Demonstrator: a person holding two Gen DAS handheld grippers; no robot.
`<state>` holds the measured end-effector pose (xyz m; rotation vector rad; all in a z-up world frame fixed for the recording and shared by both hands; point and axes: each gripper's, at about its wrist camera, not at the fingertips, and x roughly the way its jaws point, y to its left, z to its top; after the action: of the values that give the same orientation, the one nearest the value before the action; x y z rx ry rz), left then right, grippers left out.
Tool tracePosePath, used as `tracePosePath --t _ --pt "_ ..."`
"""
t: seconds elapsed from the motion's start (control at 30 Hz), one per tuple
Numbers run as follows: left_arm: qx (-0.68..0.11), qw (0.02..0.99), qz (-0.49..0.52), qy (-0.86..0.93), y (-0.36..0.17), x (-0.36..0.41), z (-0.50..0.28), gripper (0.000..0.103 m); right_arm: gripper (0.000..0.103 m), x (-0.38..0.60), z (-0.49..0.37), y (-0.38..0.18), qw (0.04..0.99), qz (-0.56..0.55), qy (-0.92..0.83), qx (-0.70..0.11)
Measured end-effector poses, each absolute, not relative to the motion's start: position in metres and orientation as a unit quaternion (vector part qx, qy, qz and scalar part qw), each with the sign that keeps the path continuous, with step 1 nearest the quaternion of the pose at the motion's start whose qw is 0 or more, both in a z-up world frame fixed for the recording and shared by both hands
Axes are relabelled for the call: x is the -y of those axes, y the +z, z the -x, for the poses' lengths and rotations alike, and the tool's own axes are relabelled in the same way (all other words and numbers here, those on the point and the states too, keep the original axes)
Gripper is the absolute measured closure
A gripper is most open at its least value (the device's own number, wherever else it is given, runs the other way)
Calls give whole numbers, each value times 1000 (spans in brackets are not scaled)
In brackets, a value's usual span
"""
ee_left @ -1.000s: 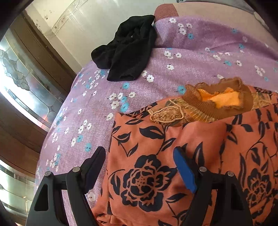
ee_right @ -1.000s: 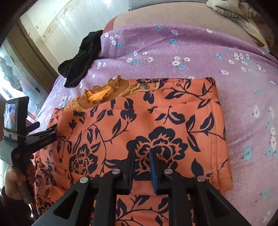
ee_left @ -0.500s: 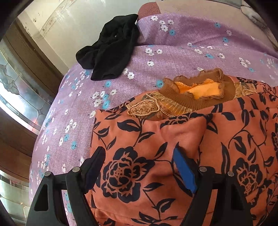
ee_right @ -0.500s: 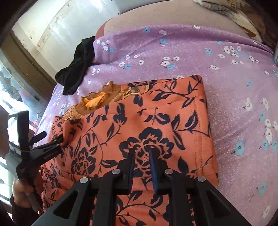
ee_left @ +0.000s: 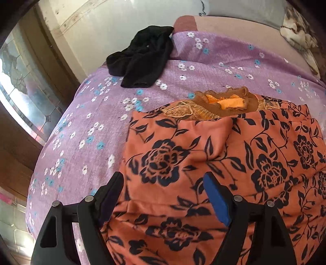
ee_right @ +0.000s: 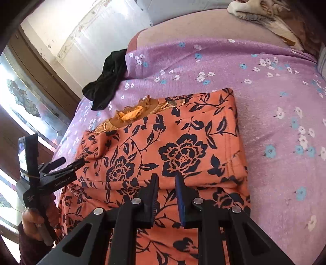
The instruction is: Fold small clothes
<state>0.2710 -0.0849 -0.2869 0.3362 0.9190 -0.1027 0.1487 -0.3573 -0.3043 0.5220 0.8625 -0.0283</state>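
An orange garment with dark floral print [ee_left: 264,152] [ee_right: 183,132] lies folded flat on the purple flowered bedsheet [ee_left: 81,132] [ee_right: 275,102]. A brown and orange knit collar [ee_left: 224,102] [ee_right: 130,114] pokes out at its far edge. My left gripper [ee_left: 163,177] [ee_right: 74,161] hovers open over the garment's left edge, with nothing between its fingers. My right gripper [ee_right: 167,179] hangs above the near fold edge. Its jaws stand a narrow gap apart and grip no cloth.
A crumpled black garment [ee_left: 142,59] [ee_right: 108,81] lies at the far left edge of the bed by the wall. A patterned cloth [ee_left: 299,34] [ee_right: 260,10] sits at the far right. A stained-glass window [ee_left: 16,81] borders the left. A person's hand [ee_right: 32,222] holds the left gripper.
Both grippers have drawn back from the garment, so more of the bed shows. The garment lies as before. Neither jaw width has changed.
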Motion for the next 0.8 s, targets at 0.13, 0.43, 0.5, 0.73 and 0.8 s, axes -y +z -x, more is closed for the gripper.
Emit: tracePosePath --t 0.13,0.43,0.5,0.73,0.8 --pt "-440 889 -126 -29 -287 29 -233 22 75 370 -110 -301 872 -293 -13 -392" --pt "-487 869 -86 9 -292 -84 -176 22 32 388 -21 -314 852 -364 -47 -373" --pt "-492 866 -87 13 -288 -98 -166 22 32 388 -8 -315 849 -369 -48 -374" --pt "-525 848 -72 -23 -289 -115 -139 22 32 390 29 -320 838 -383 -55 -384" --pt "-537 841 -55 -42 -294 -115 -133 22 32 390 36 -323 835 -383 -57 -390"
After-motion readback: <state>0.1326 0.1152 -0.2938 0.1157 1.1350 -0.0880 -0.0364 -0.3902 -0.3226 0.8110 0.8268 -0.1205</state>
